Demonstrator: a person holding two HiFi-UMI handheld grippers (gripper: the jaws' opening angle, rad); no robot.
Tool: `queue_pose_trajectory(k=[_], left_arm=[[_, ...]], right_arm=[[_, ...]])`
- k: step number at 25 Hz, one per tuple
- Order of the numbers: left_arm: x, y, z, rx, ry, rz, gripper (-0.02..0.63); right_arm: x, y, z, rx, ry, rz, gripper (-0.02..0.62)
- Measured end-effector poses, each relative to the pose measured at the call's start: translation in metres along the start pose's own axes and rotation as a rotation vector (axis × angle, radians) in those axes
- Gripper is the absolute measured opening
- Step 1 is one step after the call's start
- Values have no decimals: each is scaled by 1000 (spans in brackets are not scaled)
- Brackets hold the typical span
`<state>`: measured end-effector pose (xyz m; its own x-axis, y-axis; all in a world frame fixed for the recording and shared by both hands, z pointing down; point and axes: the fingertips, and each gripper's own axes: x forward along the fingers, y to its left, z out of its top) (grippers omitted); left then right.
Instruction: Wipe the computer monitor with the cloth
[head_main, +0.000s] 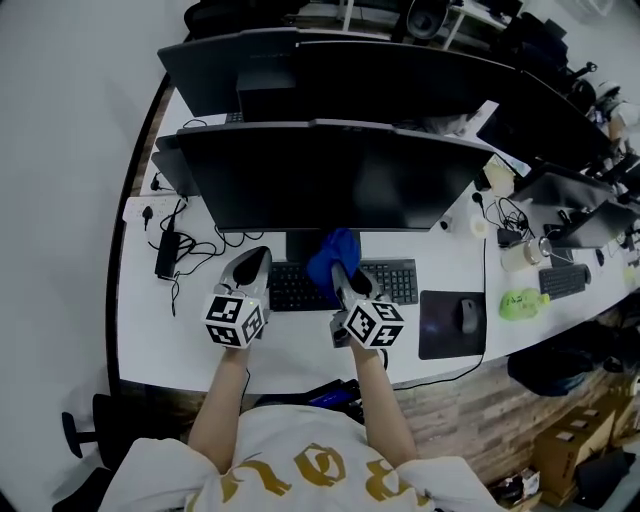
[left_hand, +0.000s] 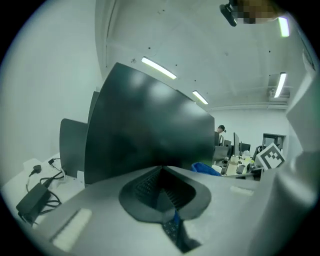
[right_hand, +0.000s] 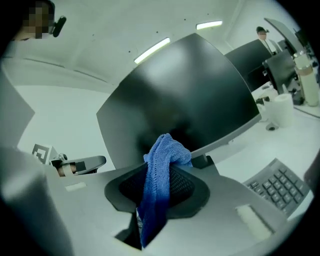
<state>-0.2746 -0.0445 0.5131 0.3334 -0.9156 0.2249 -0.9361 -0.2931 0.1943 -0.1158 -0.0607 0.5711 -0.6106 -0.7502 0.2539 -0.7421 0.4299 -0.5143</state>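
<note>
The wide dark monitor (head_main: 330, 180) stands at the back of the white desk (head_main: 200, 350), its screen off. My right gripper (head_main: 341, 272) is shut on a blue cloth (head_main: 333, 252), which bunches above the jaw tips just below the monitor's lower edge. In the right gripper view the cloth (right_hand: 161, 165) hangs out of the shut gripper (right_hand: 156, 172), with the screen (right_hand: 190, 95) close ahead. My left gripper (head_main: 252, 264) hovers over the desk left of the keyboard (head_main: 392, 281), shut on nothing; in its own view the gripper (left_hand: 162, 172) faces the screen (left_hand: 150, 130).
A mouse (head_main: 469, 315) lies on a dark pad (head_main: 450, 325) at the right. A power adapter (head_main: 166, 255) with loose cables lies at the left. A cup (head_main: 518, 257) and a green object (head_main: 522, 303) sit further right. More monitors (head_main: 330, 70) stand behind.
</note>
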Motion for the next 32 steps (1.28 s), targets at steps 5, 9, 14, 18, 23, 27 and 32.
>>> queue_pose_trajectory(k=[5, 9, 14, 18, 23, 27, 32], left_arm=[[-18, -23, 23, 8, -48, 22, 2], [-32, -44, 39, 12, -79, 33, 2], [-52, -65, 42, 6, -111, 53, 2], [-62, -78, 38, -13, -127, 59, 2], [-66, -86, 35, -27, -127, 58, 2], [-67, -89, 37, -21, -124, 59, 2], [-66, -90, 36, -19, -120, 65, 2]], right_arm=[[-34, 17, 26, -123, -42, 0, 104], [-56, 30, 47, -185, -82, 10, 104], [-82, 41, 62, -229, -110, 22, 104], [-98, 42, 68, -264, -123, 17, 104], [-110, 42, 66, -274, -123, 23, 104], [-113, 41, 64, -278, -117, 23, 104], [-112, 42, 64, -281, -116, 34, 104]])
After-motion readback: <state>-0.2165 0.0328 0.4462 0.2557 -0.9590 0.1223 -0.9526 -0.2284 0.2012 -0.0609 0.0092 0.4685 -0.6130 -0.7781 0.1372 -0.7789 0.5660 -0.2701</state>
